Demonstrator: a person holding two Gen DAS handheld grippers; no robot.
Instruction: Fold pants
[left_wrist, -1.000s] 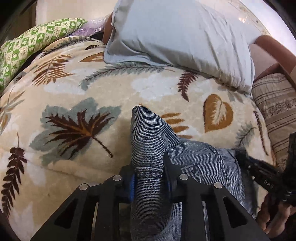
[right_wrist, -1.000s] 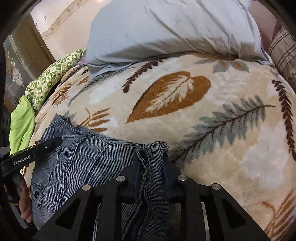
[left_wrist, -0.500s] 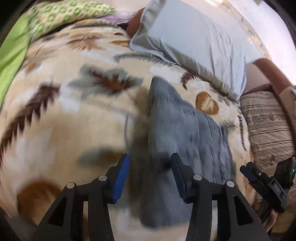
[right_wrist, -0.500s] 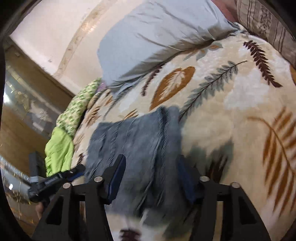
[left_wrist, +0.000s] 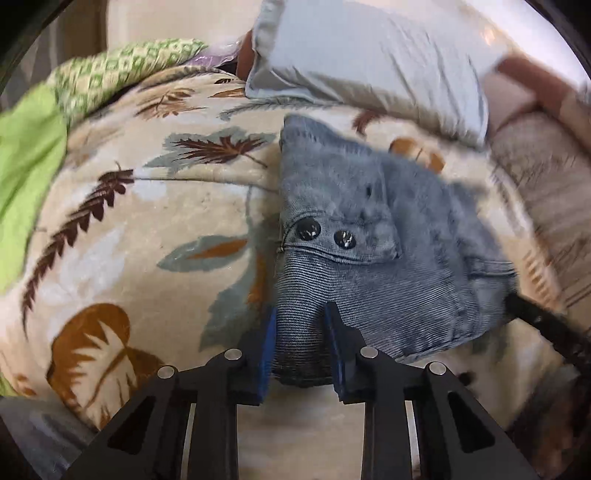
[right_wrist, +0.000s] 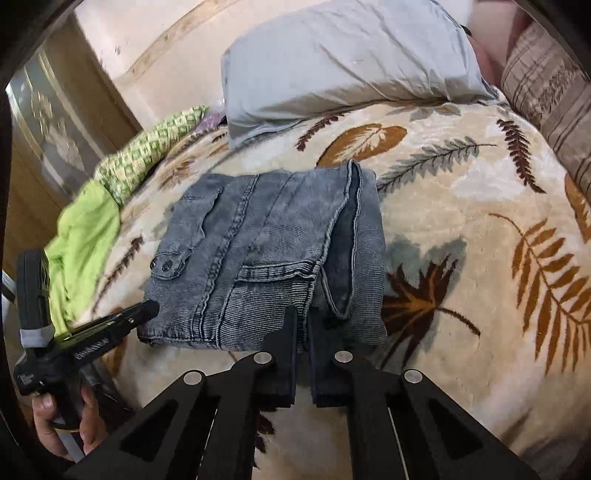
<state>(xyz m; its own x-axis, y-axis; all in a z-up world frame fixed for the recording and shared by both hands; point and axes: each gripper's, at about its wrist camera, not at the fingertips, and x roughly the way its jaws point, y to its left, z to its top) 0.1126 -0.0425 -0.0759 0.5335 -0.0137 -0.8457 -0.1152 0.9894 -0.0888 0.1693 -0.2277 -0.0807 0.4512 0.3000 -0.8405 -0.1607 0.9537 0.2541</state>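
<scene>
Both tongs have drawn back from the pillow end since a second ago. The denim I had carried forward now lies flat as a folded packet, and I am at its near edge.

In the left view, a lime-green cloth (left_wrist: 26, 166) sits bunched at the left edge, clear of the work. The leaf-print blanket (left_wrist: 147, 221) fills the left half and gives me a soft, level bed to fold on. At lower centre my left tongs (left_wrist: 299, 317) are closing, with the near left corner of the jeans (left_wrist: 369, 258) bunched between the blue pads and touching both. I take that corner because it is the end of the fold line. Above it the pocket flap with two snap buttons (left_wrist: 325, 234) lies face up. A grey pillow (left_wrist: 369, 55) sits along the top, and a striped cushion (left_wrist: 546, 184) at the right edge.

In the right view, my hand (right_wrist: 62, 424) grips the left tool at lower left. The jeans occupy the centre, and a trouser leg is doubled over along their right side. My right tongs (right_wrist: 303, 314) are closed at the near edge, with only a slit between the fingers. I cannot tell whether a thin layer of denim is caught there.

My guess is that one more fold away from me would finish it, and the right side needs a surer hold first.
</scene>
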